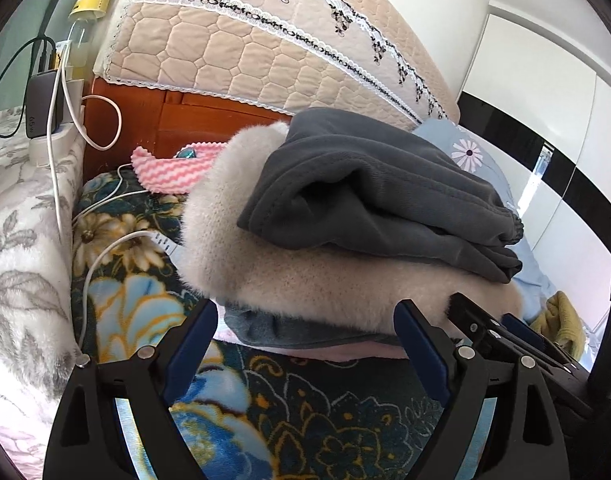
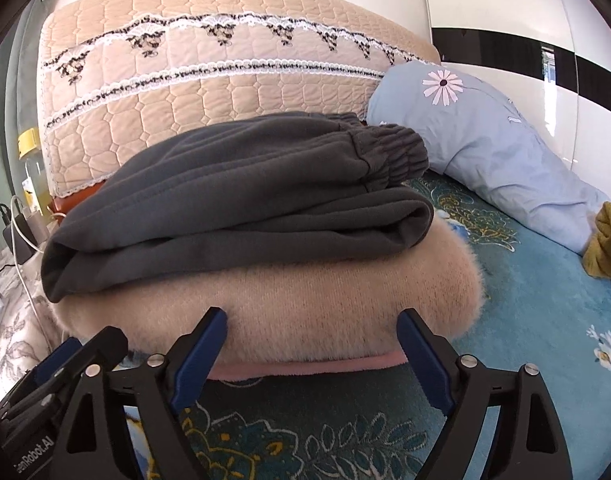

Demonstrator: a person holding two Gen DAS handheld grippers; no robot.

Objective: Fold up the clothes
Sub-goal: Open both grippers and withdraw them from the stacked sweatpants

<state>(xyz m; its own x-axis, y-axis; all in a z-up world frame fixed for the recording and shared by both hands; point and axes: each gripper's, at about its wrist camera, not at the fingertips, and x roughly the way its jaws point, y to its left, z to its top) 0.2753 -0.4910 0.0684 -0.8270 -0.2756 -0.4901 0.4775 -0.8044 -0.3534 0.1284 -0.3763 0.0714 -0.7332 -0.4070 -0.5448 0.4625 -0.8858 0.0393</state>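
Observation:
A stack of folded clothes lies on the floral bedspread (image 2: 525, 300). Folded dark grey sweatpants (image 2: 233, 200) (image 1: 369, 192) sit on top of a fluffy beige sweater (image 2: 305, 300) (image 1: 305, 276). Under the sweater a blue-grey garment (image 1: 289, 326) and a pink layer (image 2: 305, 366) show at the edge. My left gripper (image 1: 307, 306) stands open just in front of the stack's near edge, nothing between its fingers. Beside it, my right gripper (image 2: 312, 315) is open too, its tips close to the sweater's front. Each gripper shows in the other's view: the right (image 1: 485, 316), the left (image 2: 85, 344).
Behind the stack rises a headboard with a quilted beige cover (image 2: 205, 92). A light blue pillow (image 2: 485, 140) and a yellow-green towel (image 2: 605, 248) lie to the right. White cables (image 1: 101, 256), a charger (image 1: 39, 104), a yellow-capped bottle (image 1: 85, 24) and a pink zigzag cloth (image 1: 173, 172) are on the left.

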